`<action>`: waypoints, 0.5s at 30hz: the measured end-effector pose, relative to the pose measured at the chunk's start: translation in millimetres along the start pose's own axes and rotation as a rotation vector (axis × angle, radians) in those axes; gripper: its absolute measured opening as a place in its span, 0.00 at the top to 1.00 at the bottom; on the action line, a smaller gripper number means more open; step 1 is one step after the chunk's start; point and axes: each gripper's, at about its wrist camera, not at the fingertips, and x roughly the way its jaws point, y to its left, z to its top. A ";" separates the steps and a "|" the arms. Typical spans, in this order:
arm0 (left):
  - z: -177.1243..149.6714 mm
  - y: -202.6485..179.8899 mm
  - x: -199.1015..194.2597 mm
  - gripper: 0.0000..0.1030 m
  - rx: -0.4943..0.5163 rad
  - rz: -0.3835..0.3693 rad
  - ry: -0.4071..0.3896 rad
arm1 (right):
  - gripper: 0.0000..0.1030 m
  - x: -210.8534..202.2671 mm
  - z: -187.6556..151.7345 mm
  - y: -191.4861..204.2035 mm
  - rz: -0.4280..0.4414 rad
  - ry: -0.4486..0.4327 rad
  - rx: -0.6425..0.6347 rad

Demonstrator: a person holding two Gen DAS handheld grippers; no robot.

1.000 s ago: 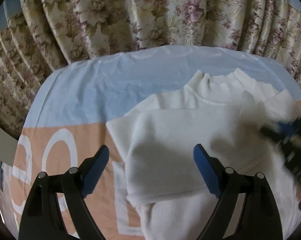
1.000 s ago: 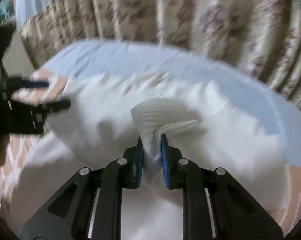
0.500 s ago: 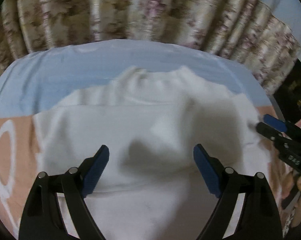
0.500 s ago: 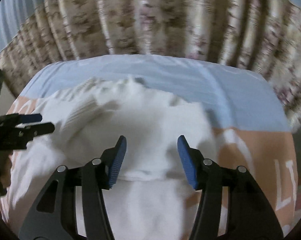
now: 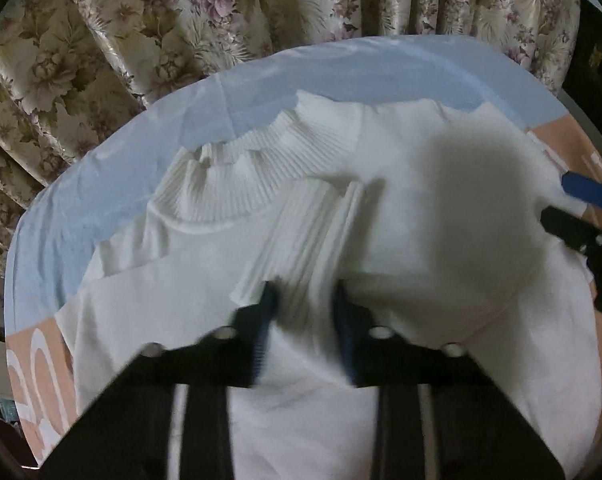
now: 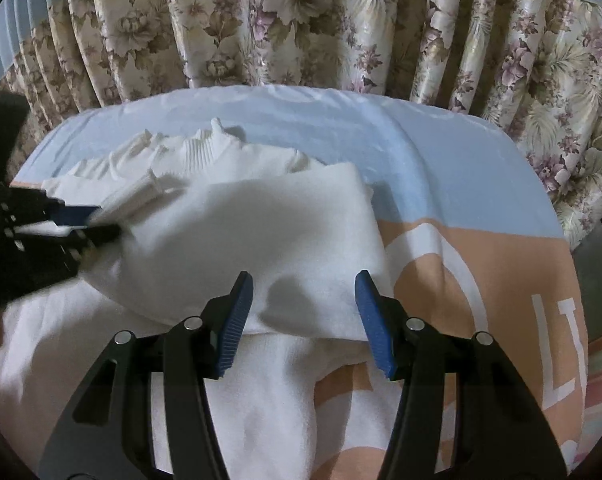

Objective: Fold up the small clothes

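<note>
Your left gripper (image 5: 305,300) sits low over a white sweater (image 5: 441,216), its blurred fingers drawn narrow around the ribbed cuff (image 5: 313,232) of a sleeve folded across the chest; whether the pads actually pinch the cuff, you cannot tell from the blur. The sweater lies flat on a bedsheet (image 5: 101,184) of pale blue and peach with white lettering, its ribbed collar (image 5: 237,176) towards the floral curtain (image 5: 149,28) behind. To the right, your right gripper (image 6: 304,318) hovers with its blue-padded fingers (image 6: 375,328) spread wide and empty above the folded right-hand sleeve (image 6: 285,240), near the sweater's edge where it meets the peach sheet. In the left view the right gripper's tip shows at the far right, beside the sweater's side
</note>
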 end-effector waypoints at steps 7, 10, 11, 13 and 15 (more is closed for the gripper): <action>-23.8 69.3 -40.9 0.85 -0.222 -0.133 -0.146 | 0.47 -9.5 -1.0 13.8 0.014 -0.024 -0.025; -54.3 111.7 -37.0 0.84 -0.405 -0.174 -0.149 | 0.47 -7.6 -3.8 23.7 0.022 -0.015 -0.041; -65.6 122.4 -32.4 0.84 -0.461 -0.199 -0.133 | 0.47 -5.9 -4.5 26.8 0.024 -0.008 -0.049; -86.6 133.1 -28.4 0.74 -0.534 -0.233 -0.111 | 0.47 -1.8 -7.4 33.8 0.024 0.007 -0.066; -101.2 139.0 -27.9 0.61 -0.566 -0.219 -0.093 | 0.47 0.9 -8.5 37.5 0.022 0.017 -0.079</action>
